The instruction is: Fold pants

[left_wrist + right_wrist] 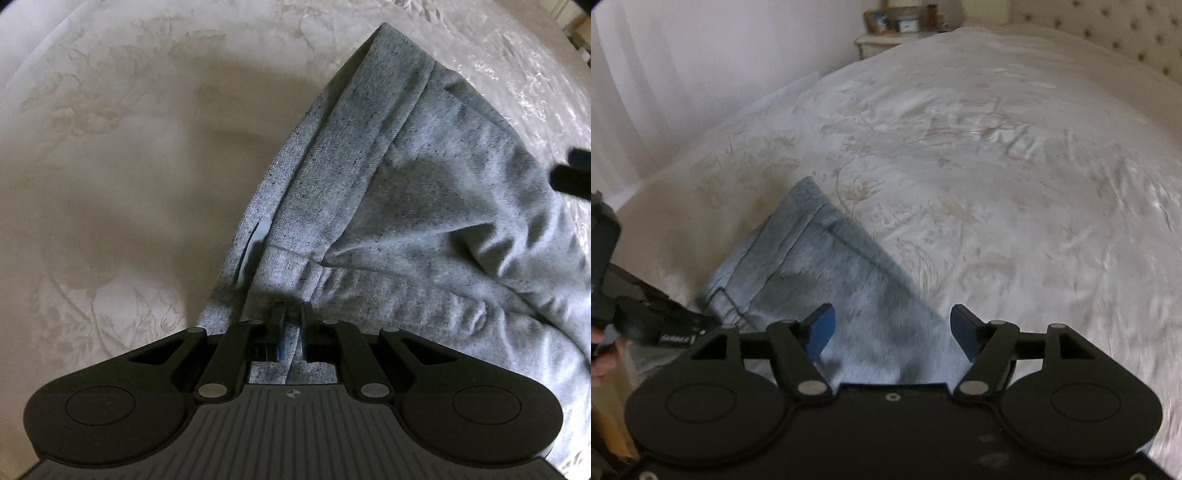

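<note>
My left gripper [291, 314] is clamped narrow on a pinch of the grey pants [424, 206] at their near edge, pointing steeply down, which I judge pins that end so the fold can be laid without the cloth sliding. My right gripper [892, 332] stands wide with nothing between its blue pads [822, 328], hovering over the fabric. The pants lie partly folded near the edge of the bed [997, 147].

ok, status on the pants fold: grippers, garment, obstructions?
Left gripper shut on heathered grey knit pants. Right gripper open over them, holding nothing. Pants bunched on white embroidered bedspread. Nothing in the way.
</note>
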